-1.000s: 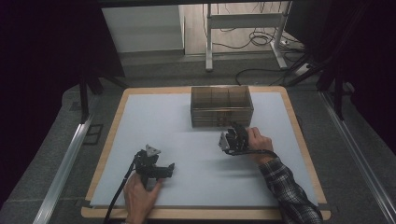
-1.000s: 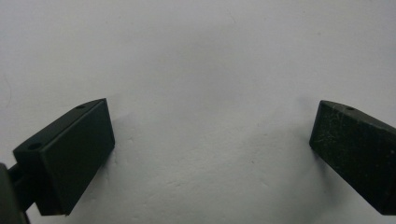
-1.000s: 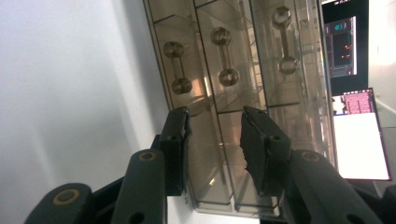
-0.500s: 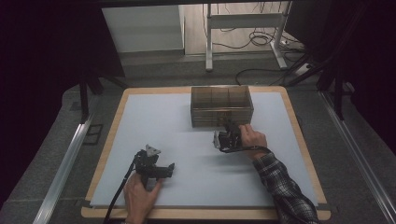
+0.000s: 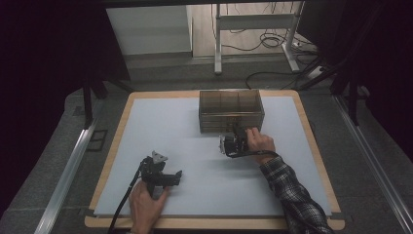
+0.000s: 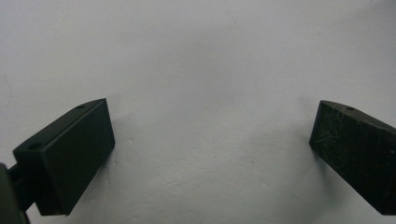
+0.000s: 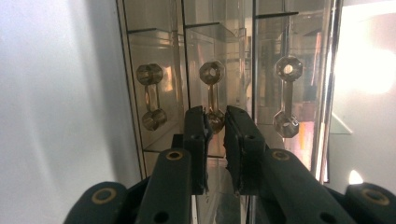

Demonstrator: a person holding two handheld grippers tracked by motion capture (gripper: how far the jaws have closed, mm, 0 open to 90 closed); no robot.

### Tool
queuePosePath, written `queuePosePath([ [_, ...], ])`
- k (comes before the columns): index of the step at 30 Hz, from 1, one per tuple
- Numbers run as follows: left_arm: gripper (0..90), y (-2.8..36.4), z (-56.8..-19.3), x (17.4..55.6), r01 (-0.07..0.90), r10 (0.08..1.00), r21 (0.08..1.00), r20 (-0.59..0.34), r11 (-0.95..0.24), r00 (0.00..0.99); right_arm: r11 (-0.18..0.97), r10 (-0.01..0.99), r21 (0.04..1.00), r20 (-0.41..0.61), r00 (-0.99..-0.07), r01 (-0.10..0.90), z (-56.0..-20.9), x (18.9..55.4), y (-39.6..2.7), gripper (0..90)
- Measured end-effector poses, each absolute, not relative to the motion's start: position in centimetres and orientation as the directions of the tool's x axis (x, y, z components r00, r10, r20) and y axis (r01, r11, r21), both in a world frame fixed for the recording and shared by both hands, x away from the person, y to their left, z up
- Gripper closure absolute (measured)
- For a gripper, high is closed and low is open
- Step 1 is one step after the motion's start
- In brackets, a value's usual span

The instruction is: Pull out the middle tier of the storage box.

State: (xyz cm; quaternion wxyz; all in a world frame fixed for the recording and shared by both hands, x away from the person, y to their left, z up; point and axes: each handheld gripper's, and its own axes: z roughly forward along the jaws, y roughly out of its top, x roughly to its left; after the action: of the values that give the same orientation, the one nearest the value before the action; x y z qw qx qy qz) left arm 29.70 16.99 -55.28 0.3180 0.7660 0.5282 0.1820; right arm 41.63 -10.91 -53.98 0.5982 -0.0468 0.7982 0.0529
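A clear brown-tinted drawer unit (image 5: 231,108) stands at the back middle of the white table (image 5: 195,146). In the right gripper view, which is turned on its side, it shows three drawers, each with a dumbbell-shaped handle. My right gripper (image 7: 215,117) is at the unit's front (image 5: 234,142). Its jaws are shut on the lower knob of the middle drawer handle (image 7: 211,74). My left gripper (image 5: 158,174) rests near the front left of the table, held by a hand. It stands open (image 6: 210,126) over bare white surface with nothing between the jaws.
The other two handles (image 7: 151,95) (image 7: 286,95) flank the gripped one. The table has a wooden rim (image 5: 311,141). A desk frame and cables (image 5: 263,44) lie on the floor beyond the table.
My right gripper has shifted slightly left along the front of the drawer unit. The left gripper has stayed where it was.
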Motion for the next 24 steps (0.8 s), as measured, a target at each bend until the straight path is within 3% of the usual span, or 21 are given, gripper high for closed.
queuePosePath([
  [24, 0.0, 17.0, -55.3, 29.7, 0.694, 0.925, 0.678, -0.056, -0.241, 0.376, 0.979, 0.020, 0.085, -0.946, -0.323, -0.188, -53.5, 39.1, -12.0, 79.5],
])
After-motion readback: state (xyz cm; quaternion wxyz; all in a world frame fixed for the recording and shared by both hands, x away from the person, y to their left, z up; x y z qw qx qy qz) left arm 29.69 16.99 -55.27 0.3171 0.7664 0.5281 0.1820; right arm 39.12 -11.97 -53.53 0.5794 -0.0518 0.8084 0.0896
